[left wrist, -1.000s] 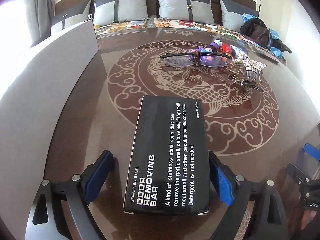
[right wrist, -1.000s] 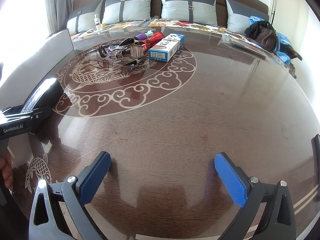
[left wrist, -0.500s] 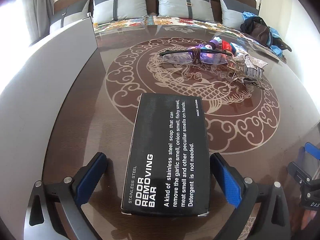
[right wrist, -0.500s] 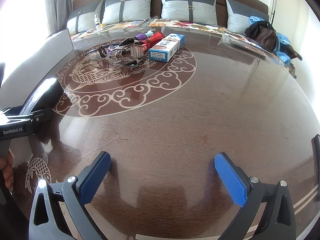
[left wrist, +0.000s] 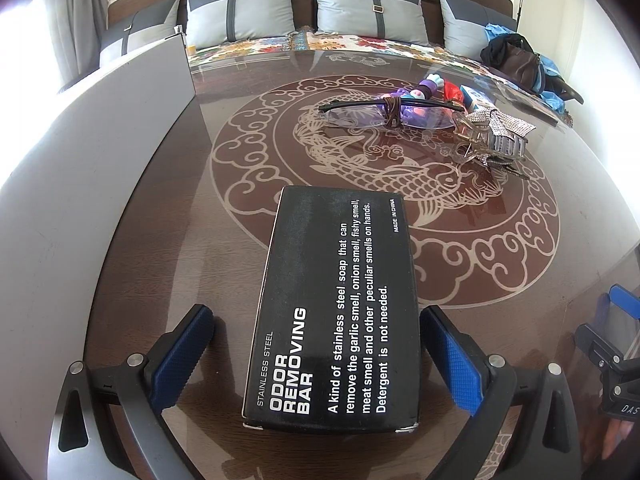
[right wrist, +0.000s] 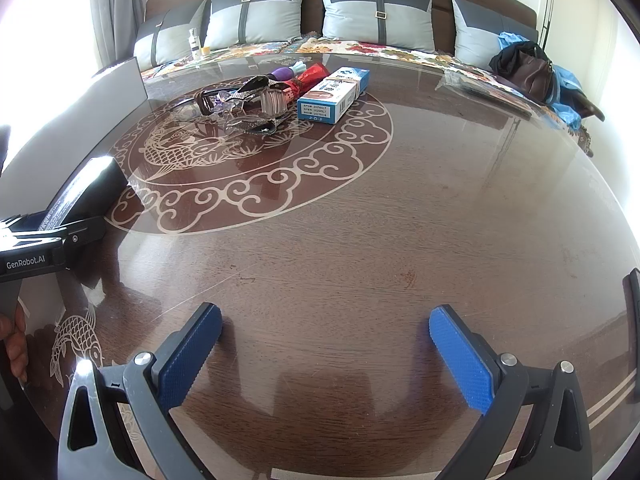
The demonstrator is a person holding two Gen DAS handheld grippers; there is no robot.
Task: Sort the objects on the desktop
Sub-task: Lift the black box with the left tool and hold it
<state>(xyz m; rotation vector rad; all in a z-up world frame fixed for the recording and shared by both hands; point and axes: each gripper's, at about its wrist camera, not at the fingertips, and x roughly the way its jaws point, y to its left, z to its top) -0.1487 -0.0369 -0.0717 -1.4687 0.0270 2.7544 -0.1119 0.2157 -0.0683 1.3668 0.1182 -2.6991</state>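
Left gripper [left wrist: 316, 354] has spread wider around black box [left wrist: 334, 308], glasses [left wrist: 390, 110] beyond.

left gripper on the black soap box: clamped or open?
Open. Both blue pads of the left gripper stand off the black box, with table showing in the gap on each side; the box lies flat.

Dark wood, cream scrollwork — colours on the table

Brown glossy wooden table [right wrist: 360, 240] bears cream fish-and-cloud scrollwork; flat black cardboard box [left wrist: 336, 312] carries white lettering; long white-and-blue carton [right wrist: 334, 94] — grey two-tone cushions [right wrist: 378, 12] behind.
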